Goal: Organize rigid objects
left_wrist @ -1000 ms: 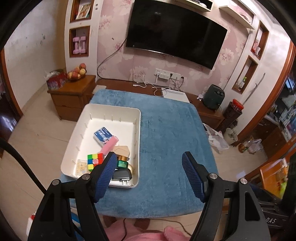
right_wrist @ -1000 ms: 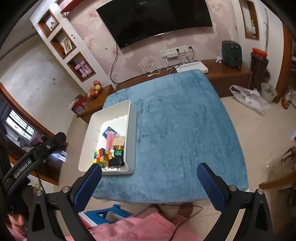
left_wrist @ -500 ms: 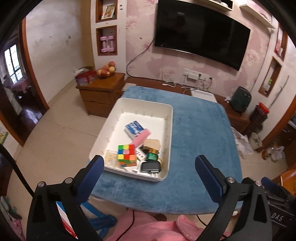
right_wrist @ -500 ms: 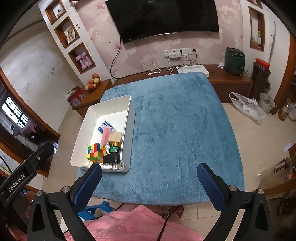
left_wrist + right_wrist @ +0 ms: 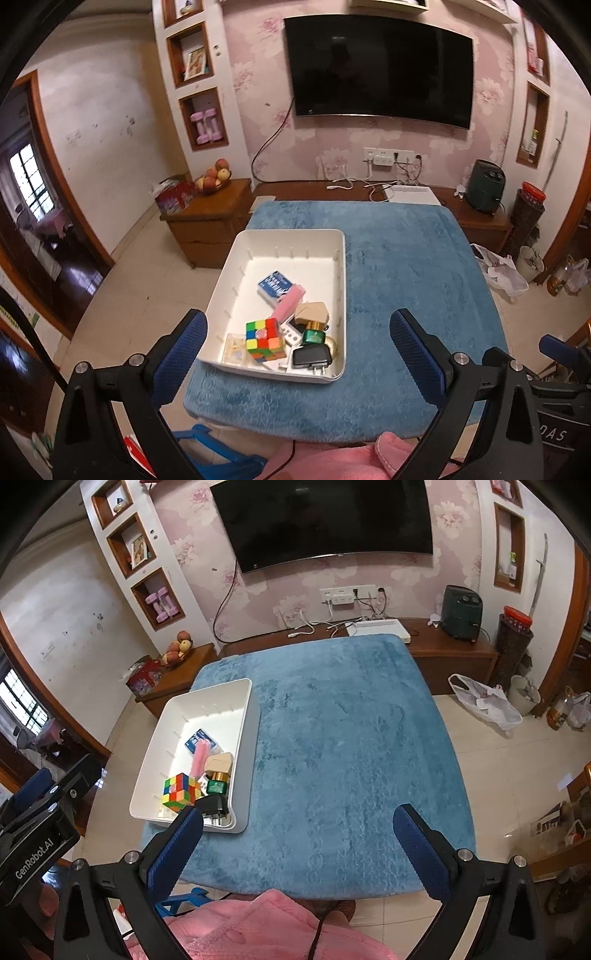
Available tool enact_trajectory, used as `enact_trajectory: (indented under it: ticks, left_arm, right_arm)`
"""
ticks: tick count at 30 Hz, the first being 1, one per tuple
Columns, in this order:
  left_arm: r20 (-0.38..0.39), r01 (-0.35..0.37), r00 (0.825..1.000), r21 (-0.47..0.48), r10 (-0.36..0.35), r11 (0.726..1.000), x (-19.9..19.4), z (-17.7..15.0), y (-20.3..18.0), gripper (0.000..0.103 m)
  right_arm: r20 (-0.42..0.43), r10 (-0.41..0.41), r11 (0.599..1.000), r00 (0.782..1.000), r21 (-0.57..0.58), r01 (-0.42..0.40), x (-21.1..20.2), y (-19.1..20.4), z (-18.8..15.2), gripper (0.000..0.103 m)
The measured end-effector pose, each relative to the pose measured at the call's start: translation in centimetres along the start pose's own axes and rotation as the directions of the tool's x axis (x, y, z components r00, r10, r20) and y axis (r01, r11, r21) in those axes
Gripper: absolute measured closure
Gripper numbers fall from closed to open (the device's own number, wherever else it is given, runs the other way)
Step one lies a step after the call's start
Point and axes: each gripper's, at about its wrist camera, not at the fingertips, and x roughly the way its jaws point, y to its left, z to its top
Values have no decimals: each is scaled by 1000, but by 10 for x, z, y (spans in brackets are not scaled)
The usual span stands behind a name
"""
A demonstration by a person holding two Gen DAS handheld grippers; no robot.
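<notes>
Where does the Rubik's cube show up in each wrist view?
Left wrist: Rubik's cube sits lower centre, at the near end of the white bin.
Right wrist: cube is lower left, in the same bin.
Shared landmark: the black charger beside it.

Left gripper (image 5: pixel 297 341) is hanging tilted downward, jaws standing wide apart, blue pads (image 5: pixel 183 350) gripping nothing. Right gripper (image 5: pixel 295 843) is hanging likewise, pointing steeply down, jaws spread wide, blue pads (image 5: pixel 421 849) holding nothing. Both are hovering side by side, not touching. A pink sleeve (image 5: pixel 258 930) is showing at the bottom edge beneath the right gripper.
</notes>
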Motion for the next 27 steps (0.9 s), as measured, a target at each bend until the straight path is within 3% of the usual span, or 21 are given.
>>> enact_trajectory:
  ticks: [9,27]
  left_arm:
    - [13,19,1000,38,-19,999,3,6,-14,3]
    - [17,8,1000,29,-9,1000,9,10,-20,3]
  right_arm:
    - [-8,-14,1000,1000,25,15,5,-12,5,0]
    - [-30,-9,999,1000,-37,7,16,-8,13,0]
